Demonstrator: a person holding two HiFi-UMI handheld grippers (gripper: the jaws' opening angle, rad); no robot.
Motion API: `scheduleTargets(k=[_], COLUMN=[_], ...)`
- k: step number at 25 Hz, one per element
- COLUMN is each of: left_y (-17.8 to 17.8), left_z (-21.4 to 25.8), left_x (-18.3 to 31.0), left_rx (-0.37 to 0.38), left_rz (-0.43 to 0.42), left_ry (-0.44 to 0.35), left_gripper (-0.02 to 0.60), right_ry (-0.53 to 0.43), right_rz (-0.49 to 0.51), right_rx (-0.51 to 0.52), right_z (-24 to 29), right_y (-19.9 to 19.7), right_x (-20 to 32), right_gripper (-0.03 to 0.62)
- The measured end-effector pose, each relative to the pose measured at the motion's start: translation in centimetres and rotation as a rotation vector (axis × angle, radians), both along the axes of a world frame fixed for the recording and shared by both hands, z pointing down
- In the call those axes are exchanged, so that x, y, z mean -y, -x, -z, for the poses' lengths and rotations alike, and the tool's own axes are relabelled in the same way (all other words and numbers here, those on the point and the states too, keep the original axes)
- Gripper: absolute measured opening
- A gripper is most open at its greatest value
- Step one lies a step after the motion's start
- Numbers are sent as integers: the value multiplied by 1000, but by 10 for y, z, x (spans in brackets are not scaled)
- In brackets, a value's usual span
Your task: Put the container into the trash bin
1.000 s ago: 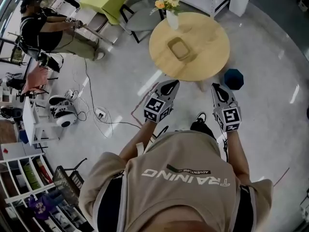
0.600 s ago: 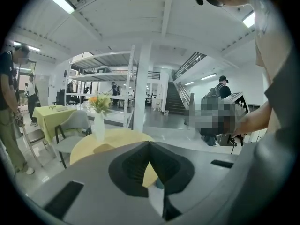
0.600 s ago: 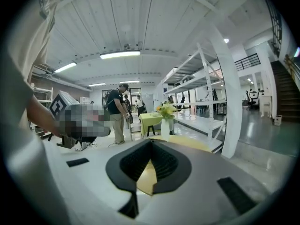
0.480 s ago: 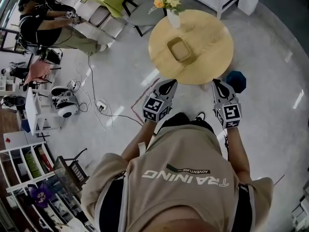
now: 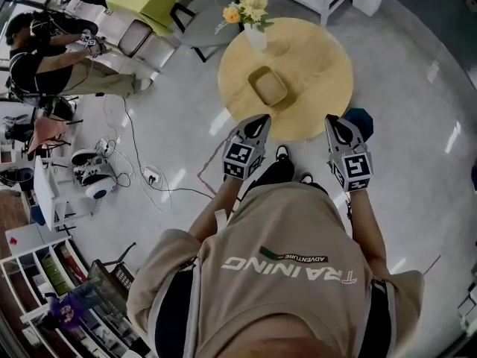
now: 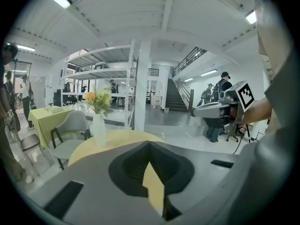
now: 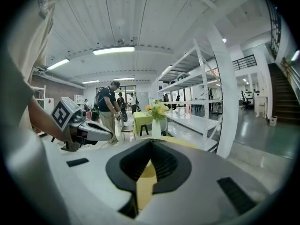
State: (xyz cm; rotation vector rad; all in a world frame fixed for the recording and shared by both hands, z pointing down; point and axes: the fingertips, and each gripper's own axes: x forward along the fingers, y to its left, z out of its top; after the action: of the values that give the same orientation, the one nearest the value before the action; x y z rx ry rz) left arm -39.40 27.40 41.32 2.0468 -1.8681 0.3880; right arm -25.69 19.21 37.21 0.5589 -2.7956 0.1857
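On the round wooden table (image 5: 317, 88) the tan container (image 5: 268, 86) sits empty near the edge closest to the person, well apart from both grippers. A white vase (image 5: 255, 37) of yellow and orange flowers stands on the far side of the table. The dark blue trash bin (image 5: 365, 120) is on the floor at the table's right edge, just beside the right gripper (image 5: 333, 121).

The left gripper (image 5: 261, 119) hovers over the table's near rim. Its own view shows its jaws pressed together at the tips with nothing between them, only a sliver of yellow tabletop showing through. The right gripper's jaws are likewise together and empty. Each gripper carries a cube with black-and-white square markers.

The person's beige shirt (image 5: 291, 274) reads "TRAINING" in large white letters, with a small dark patch reading "ADVENTURE". Another person (image 5: 52, 62) sits at the far left.
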Motion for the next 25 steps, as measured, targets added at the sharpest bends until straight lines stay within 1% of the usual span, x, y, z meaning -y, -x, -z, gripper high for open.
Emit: scheduleTargets(k=[6, 11, 14, 17, 21, 25], left_y=[25, 42, 44, 48, 46, 45], left_z=[-9, -37, -57, -74, -94, -122], left_x=[38, 52, 58, 68, 69, 74], left_rx=[19, -16, -31, -40, -49, -43], left_rz=[-90, -137, -168, -205, -230, -252], left_ry=[22, 83, 119, 148, 201, 278], left_gripper=[6, 7, 8, 8, 8, 8], right_ry=[-51, 25, 58, 69, 88, 76], right_rz=[-57, -136, -185, -221, -239, -233], right_rx=[-68, -37, -34, -41, -57, -60], right_z=[2, -5, -12, -18, -28, -31], right_y=[29, 48, 48, 48, 44, 48], right_x=[38, 50, 51, 56, 59, 68], right_gripper=[3, 3, 3, 3, 3, 3])
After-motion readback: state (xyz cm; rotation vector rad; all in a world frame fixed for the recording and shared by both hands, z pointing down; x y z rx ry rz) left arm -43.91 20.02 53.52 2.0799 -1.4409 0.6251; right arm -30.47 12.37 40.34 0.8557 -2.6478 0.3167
